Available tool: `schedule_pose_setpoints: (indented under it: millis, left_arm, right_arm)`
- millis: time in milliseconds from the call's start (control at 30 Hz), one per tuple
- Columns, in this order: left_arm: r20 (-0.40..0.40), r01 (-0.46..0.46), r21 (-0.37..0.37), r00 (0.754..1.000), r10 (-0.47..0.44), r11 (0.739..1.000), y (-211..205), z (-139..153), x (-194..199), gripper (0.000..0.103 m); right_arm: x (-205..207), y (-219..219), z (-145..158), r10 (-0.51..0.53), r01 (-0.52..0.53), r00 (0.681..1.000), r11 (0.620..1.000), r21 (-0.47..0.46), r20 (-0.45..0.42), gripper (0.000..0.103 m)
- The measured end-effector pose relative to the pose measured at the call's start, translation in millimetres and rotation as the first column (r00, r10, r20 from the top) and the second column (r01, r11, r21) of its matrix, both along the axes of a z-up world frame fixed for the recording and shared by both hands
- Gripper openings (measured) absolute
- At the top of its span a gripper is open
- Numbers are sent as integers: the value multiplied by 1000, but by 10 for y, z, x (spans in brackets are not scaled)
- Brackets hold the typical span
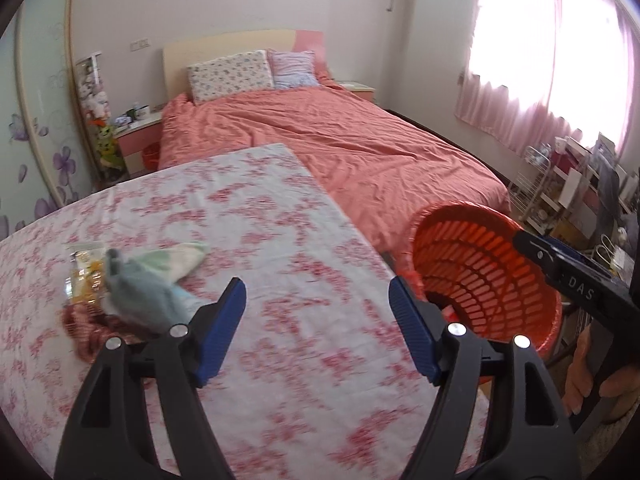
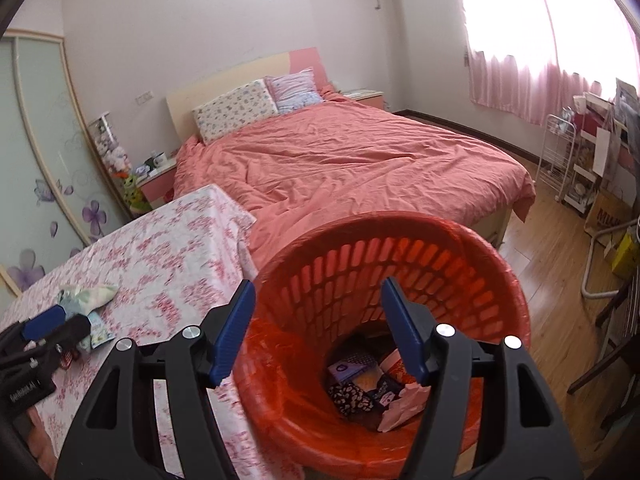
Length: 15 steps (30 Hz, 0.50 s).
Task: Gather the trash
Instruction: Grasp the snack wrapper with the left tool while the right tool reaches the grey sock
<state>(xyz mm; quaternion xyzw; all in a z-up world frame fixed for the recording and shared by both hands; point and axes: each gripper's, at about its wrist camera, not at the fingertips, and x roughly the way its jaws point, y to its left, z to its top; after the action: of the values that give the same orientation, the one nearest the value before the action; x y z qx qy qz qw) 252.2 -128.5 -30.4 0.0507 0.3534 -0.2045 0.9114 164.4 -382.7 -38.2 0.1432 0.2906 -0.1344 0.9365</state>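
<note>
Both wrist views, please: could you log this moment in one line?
left gripper: open, empty, over table | right gripper: open, empty, over basket | wrappers in basket | wrapper on table

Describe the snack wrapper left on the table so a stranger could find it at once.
Start at the table with the pink-flowered cloth in front of the bed. Near its left edge sits a small pile; the wrapper is its outermost piece, touching a pale green cloth. It alone is clear, shiny plastic with yellow-orange print.
</note>
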Motion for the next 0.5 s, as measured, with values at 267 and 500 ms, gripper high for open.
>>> schedule_pose_setpoints:
  millis: [267,500]
  left_arm:
    - [4,-177,-9,984,177,984,891,64,119,73]
    - [-7,-355,42,935,356,934,1720,-21,454,73]
  right_arm:
    - [121,524,-18,114,-115,993,993,-32,-35,68]
    - [245,986,-118,199,-204,977,977,-67,-74,69]
